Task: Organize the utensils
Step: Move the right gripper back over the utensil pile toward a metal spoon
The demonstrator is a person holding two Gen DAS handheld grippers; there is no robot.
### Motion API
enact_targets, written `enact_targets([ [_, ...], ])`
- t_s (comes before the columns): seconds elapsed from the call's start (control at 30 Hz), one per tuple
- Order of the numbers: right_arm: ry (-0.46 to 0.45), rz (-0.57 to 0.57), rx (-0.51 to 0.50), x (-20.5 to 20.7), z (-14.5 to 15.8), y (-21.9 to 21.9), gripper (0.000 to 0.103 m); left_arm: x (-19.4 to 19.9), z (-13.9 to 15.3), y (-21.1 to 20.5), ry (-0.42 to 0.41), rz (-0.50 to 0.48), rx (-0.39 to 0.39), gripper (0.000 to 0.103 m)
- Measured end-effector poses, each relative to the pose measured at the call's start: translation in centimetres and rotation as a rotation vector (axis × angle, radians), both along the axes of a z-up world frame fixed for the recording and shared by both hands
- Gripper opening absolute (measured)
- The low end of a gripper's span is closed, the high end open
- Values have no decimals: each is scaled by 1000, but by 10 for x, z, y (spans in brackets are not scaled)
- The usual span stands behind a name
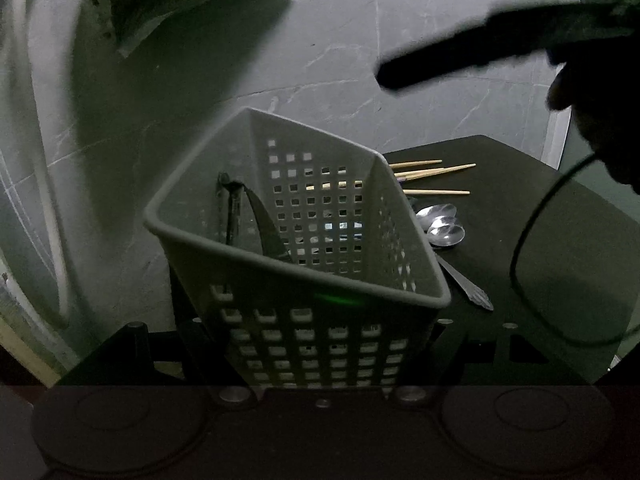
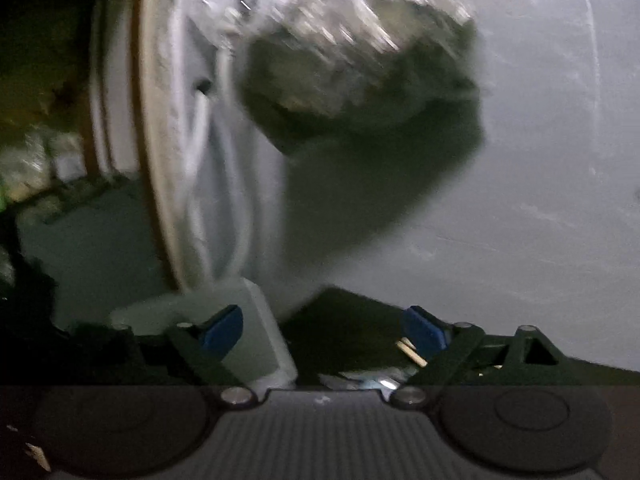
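The left gripper (image 1: 316,344) points downward and is clenched on the near wall of the grey perforated basket (image 1: 304,216), which stands tilted on the dark desk (image 1: 520,240). Inside the basket, a dark knife (image 1: 264,224) leans against the left wall. Behind the basket, on the desk, lie several wooden chopsticks (image 1: 432,176), and beside them two spoons (image 1: 442,224) with a fork handle (image 1: 468,288) just in front. The right gripper (image 2: 322,330) is released, its blue pads (image 2: 222,330) standing wide apart with nothing between them. It hangs above the desk edge beside the basket corner; this view is blurred, so the crumpled plastic bag (image 2: 352,40) behind is probably lying on the grey floor (image 2: 540,180).
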State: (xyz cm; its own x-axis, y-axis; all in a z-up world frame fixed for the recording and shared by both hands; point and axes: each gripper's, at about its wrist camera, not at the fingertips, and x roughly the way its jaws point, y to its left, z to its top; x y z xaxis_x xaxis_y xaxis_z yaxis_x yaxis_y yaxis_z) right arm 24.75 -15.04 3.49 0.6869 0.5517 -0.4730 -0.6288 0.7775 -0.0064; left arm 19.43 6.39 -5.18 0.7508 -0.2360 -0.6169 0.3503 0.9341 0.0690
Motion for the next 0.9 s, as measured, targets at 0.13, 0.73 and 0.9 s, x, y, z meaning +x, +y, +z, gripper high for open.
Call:
enact_targets([
  [0.13, 35, -69, -112, 18, -22, 1, 101, 1, 1, -2, 4, 12, 2, 77],
  [0.73, 254, -170, -349, 19, -104, 9, 103, 5, 0, -9, 7, 49, -10, 77],
  [0.9, 133, -141, -505, 8, -117, 11, 103, 7, -1, -9, 8, 46, -9, 77],
])
